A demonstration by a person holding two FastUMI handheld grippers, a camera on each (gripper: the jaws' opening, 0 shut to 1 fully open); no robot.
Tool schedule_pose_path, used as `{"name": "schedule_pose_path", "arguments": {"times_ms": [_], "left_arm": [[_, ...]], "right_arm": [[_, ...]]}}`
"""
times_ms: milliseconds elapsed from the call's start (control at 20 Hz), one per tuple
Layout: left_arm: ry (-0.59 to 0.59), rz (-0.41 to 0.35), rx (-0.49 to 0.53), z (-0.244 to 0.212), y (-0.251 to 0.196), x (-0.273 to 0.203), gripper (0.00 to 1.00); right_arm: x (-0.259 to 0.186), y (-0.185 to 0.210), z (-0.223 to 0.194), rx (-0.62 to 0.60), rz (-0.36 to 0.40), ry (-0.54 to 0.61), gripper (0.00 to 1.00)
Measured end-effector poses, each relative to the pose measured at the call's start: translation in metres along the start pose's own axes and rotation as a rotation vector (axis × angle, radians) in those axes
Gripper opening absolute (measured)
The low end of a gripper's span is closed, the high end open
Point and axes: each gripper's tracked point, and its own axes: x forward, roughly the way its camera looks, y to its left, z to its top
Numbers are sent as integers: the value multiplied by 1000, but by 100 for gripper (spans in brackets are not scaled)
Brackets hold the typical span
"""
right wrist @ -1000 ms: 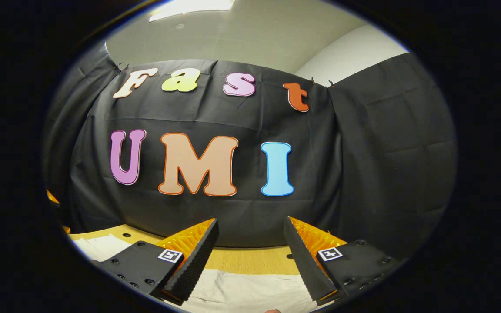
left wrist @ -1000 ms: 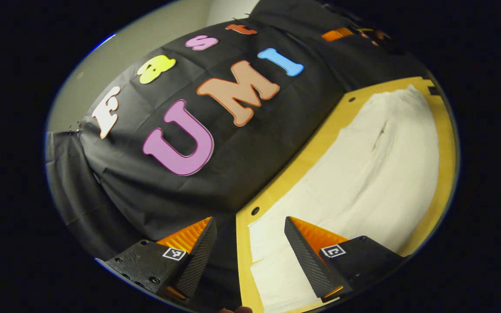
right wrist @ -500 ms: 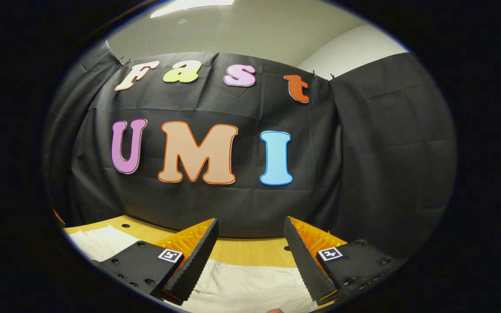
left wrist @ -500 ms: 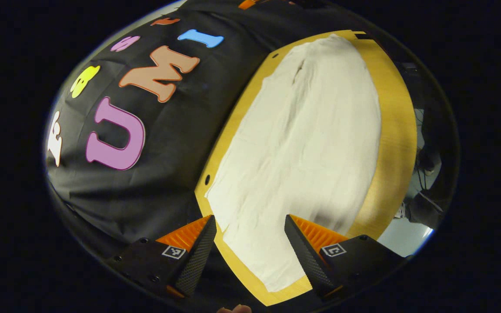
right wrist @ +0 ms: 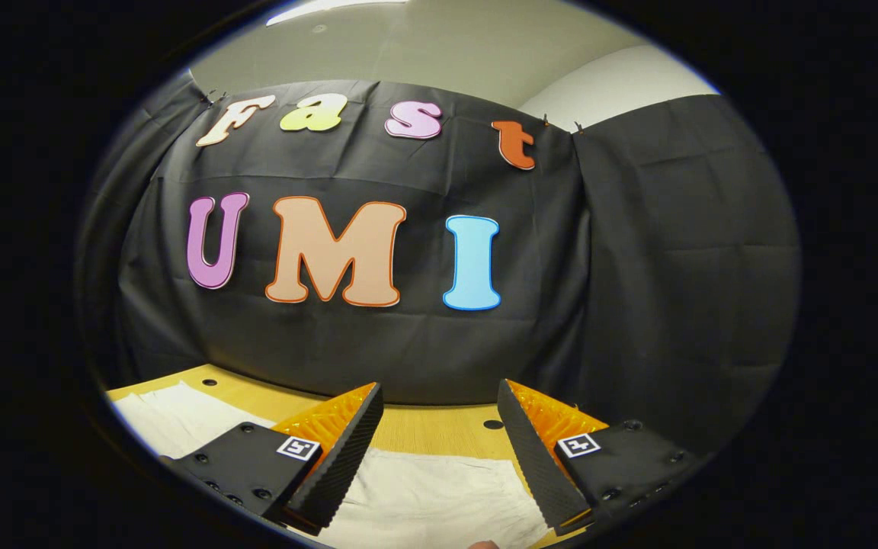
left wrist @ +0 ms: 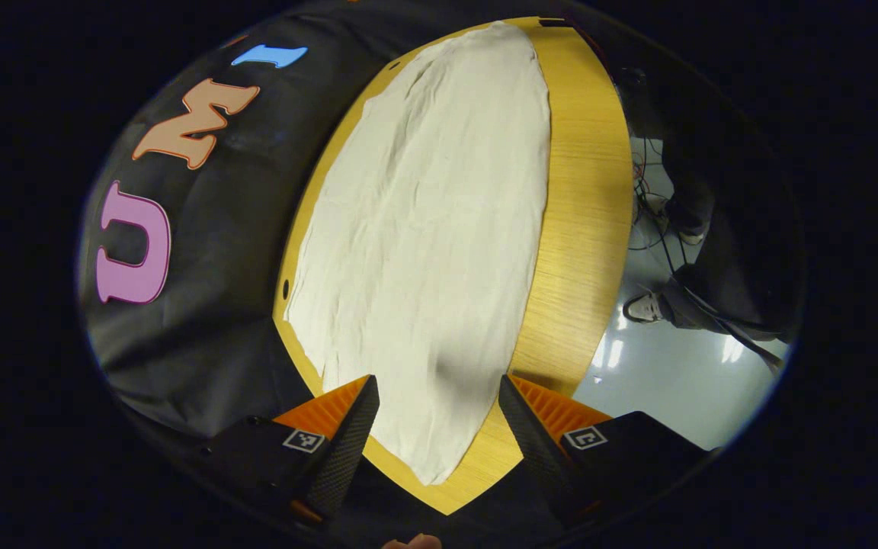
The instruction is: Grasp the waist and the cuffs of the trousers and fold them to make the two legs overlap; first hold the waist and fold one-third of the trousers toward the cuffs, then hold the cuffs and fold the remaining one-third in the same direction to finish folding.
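Evidently nothing is grasped yet: left tongs (left wrist: 434,427) and right tongs (right wrist: 439,431) are held wide above trousers (left wrist: 431,229) spread on the bench (left wrist: 584,213); waist and cuffs must be gripped next.

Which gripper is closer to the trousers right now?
Probably right: the right gripper sits low just over the trousers, while the left gripper looks down on them from higher above.

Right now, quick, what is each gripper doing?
Left gripper: open, holding nothing, above the trousers.
Right gripper: open, holding nothing, above the trousers.
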Motion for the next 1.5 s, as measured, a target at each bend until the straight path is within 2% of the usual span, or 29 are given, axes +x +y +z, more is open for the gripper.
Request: {"name": "schedule_pose_path", "arguments": {"times_ms": [100,300,750,800,850,900,1050,1100,1200,1350,1500], "left_arm": [[15,-28,5,-5,-7,5,98],[1,-37,44,-1,-3,14,90],[-10,-29,93,7,17,38,90],[11,-35,80,4,11,43,81],[25,-26,83,3,10,45,66],[31,-13,101,5,11,44,41],[38,-21,85,4,3,45,25],[37,-20,77,2,1,44,12],[37,-10,89,3,-1,45,4],[36,22,113,3,1,46,2],[42,32,81,4,1,46,0]], "right_arm": [[1,1,1,-8,2,1,97],[1,3,1,-29,3,-1,97],[-4,-2,-15,-50,-5,32,97],[-3,-3,-18,-55,-3,37,97],[-4,-4,-21,-63,-1,47,97],[-5,-6,-24,-73,-1,55,97],[-10,-13,-37,-125,1,87,97],[-13,-15,-44,-149,9,105,97],[-20,-17,-53,-205,34,127,97],[-34,-18,-69,-317,94,157,97],[-51,-20,-93,-428,154,197,97]]}}
